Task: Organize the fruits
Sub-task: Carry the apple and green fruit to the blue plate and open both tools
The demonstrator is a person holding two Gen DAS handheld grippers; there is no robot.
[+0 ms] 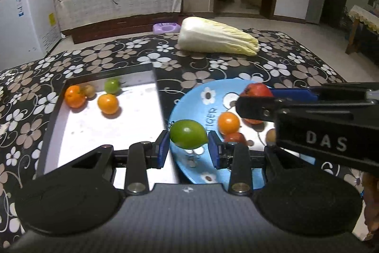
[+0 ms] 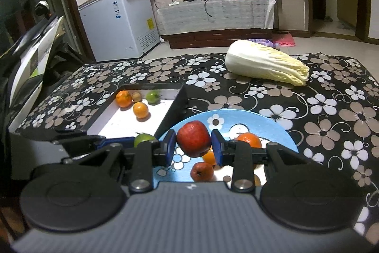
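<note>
Fruits sit in two places on a table covered by a black floral cloth (image 2: 319,110): a white tray (image 1: 94,129) with a dark rim on the left, and a blue plate (image 2: 260,121) just beside it on the right. In the tray's far corner lie two oranges (image 1: 107,103), a green tomato (image 1: 111,85) and a small brown fruit (image 1: 89,90). On the plate rest an orange (image 1: 228,122) and a small red fruit (image 2: 201,171). The left gripper (image 1: 189,146) is clamped on a green fruit (image 1: 188,134), held above the plate's left edge near the tray. The right gripper (image 2: 193,146) is clamped on a red apple (image 2: 193,141) above the plate. A napa cabbage (image 2: 265,63) lies at the table's far side, well apart.
</note>
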